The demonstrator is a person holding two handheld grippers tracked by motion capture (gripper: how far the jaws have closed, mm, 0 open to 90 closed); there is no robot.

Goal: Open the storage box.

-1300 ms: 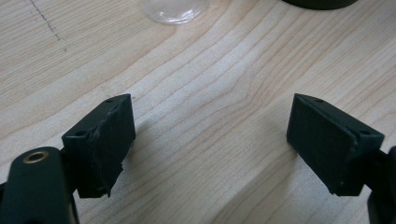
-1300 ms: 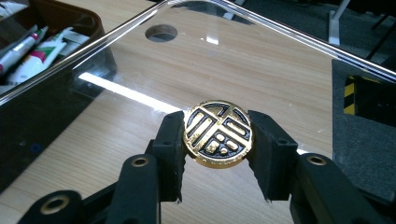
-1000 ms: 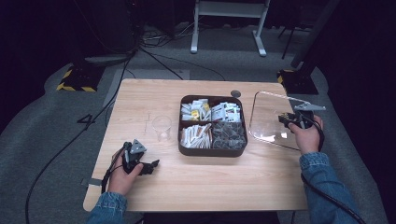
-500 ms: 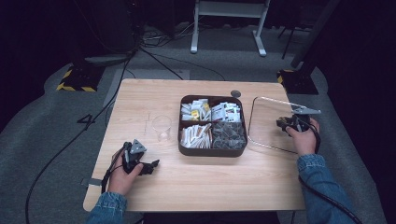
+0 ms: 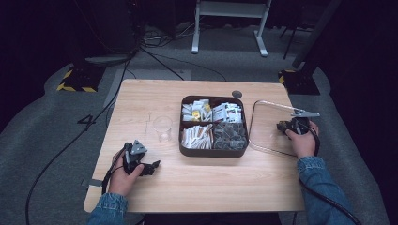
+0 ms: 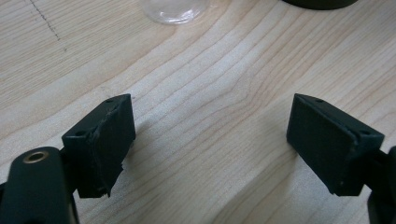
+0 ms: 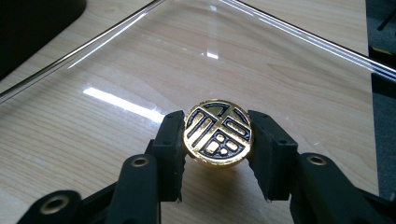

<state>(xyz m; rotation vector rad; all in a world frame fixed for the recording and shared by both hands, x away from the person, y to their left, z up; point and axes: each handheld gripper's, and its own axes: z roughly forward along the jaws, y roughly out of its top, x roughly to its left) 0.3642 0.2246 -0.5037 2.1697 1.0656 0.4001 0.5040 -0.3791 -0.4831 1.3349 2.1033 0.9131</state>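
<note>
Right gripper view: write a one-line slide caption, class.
Right gripper clamps the gold knob of a clear lid over the wooden table.

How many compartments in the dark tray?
4 in the dark tray: far-left and far-right hold white packets, near-left pale sachets, near-right grey ones.

high view: above the person's side, facing forward and down on the whole table (image 5: 155,98)
left gripper view: close, low over bare wood
right gripper view: close over the clear lid (image 7: 196,51)
shared: the lid, tabletop
</note>
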